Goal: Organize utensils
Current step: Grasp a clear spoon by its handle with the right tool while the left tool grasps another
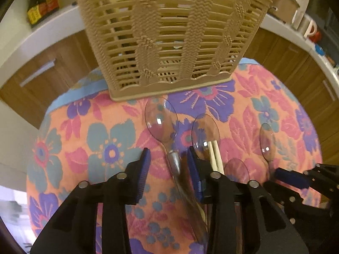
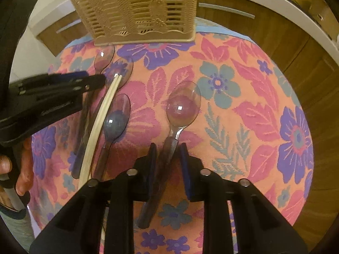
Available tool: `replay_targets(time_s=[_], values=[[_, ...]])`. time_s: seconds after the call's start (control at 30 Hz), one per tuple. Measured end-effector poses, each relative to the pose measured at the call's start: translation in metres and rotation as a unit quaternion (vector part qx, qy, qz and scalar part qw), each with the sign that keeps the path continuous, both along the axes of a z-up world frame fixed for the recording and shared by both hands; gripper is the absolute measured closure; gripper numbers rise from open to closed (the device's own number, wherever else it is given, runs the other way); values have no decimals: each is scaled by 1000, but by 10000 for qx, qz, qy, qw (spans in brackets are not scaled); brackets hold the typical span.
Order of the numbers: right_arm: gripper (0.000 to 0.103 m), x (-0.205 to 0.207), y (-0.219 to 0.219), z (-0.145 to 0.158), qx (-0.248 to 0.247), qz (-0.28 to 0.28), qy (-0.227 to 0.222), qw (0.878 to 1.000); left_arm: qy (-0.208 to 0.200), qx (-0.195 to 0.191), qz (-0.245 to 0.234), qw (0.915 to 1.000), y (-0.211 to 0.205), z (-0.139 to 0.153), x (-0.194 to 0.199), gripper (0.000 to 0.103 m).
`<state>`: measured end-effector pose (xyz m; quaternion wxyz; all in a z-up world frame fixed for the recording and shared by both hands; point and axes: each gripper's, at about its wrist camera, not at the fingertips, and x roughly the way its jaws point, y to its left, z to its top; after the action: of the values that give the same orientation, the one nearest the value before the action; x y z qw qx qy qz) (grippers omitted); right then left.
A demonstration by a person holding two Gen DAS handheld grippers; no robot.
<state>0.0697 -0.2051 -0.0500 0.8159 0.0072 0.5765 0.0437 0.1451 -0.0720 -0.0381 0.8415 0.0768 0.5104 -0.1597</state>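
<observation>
My left gripper (image 1: 168,160) stands released, a clear spoon (image 1: 162,122) lying on the table (image 1: 84,127) between its fingers; my right gripper (image 2: 168,150) is likewise released astride another spoon (image 2: 183,105); the beige basket (image 1: 169,31) stands just beyond, chopsticks (image 2: 95,122) between spoons.

left claw (image 1: 168,158) astride spoon (image 1: 162,122) (clear), basket (image 1: 169,36)

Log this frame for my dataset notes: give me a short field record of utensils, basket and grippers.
surface: floral cloth
basket: beige slatted basket, upright at the cloth's far edge
spoons: four clear plastic spoons, lying flat
chopsticks: pale pair among the left spoons
left gripper: open, straddling the leftmost spoon
right gripper: open, straddling the rightmost spoon
</observation>
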Motion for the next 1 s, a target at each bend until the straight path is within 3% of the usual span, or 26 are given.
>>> replay_targets(time_s=[0.13, 0.33, 0.5, 0.7, 1.0], values=[[93, 1, 7, -1, -102, 109, -24, 9999, -107, 240, 66, 9996, -5, -1, 1, 93], [93, -8, -1, 4, -55, 116, -95, 9999, -214, -18, 114, 9997, 7, 12, -8, 93], [93, -27, -15, 12, 106, 214, -112, 9997, -341, -347, 272, 9984, 48, 30, -46, 93], [93, -41, -25, 0, 64, 272, 47, 9996, -237, -334, 437, 9982, 81, 23, -85, 93], [90, -47, -32, -1, 197, 293, 227, 9991, 21, -342, 375, 9987, 88, 0, -101, 90]])
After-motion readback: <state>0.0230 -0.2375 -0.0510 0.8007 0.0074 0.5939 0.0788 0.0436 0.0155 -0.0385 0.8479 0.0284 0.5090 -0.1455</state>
